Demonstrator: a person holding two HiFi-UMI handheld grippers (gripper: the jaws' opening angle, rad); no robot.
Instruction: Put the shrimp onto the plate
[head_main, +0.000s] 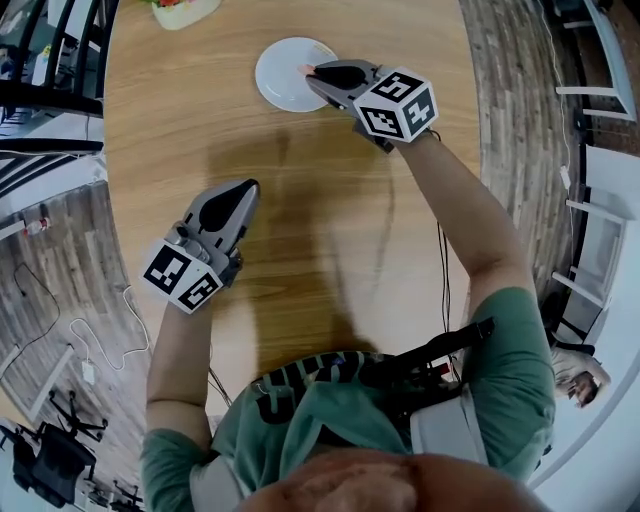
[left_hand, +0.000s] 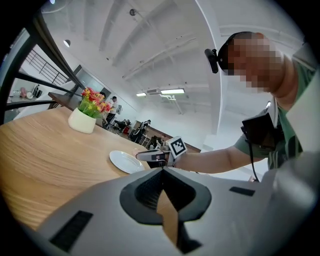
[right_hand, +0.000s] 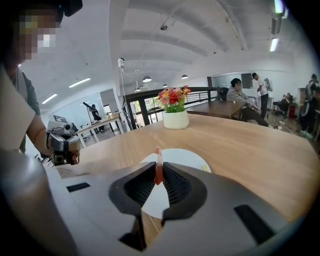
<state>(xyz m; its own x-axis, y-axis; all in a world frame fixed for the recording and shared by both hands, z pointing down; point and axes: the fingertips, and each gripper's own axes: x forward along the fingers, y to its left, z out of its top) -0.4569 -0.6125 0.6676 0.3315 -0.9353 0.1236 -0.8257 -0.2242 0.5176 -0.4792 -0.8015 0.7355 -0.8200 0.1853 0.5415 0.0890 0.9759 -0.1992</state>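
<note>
Shrimp (right_hand: 158, 156): thin, pink-orange, set on edge, tip poking out above the white plate (right_hand: 187, 158).
Right gripper (right_hand: 159, 169): jaws clamped on the shrimp.
Left gripper (left_hand: 163, 171): jaws together, empty.

A round wooden table (head_main: 300, 190) stands on a plank floor (head_main: 515, 110). At its far edge sits a white flower pot (right_hand: 176, 119) with red and yellow flowers (right_hand: 172, 95). A black chair (head_main: 45, 95) stands beside the table, and white cables (head_main: 95, 345) lie on the floor.
</note>
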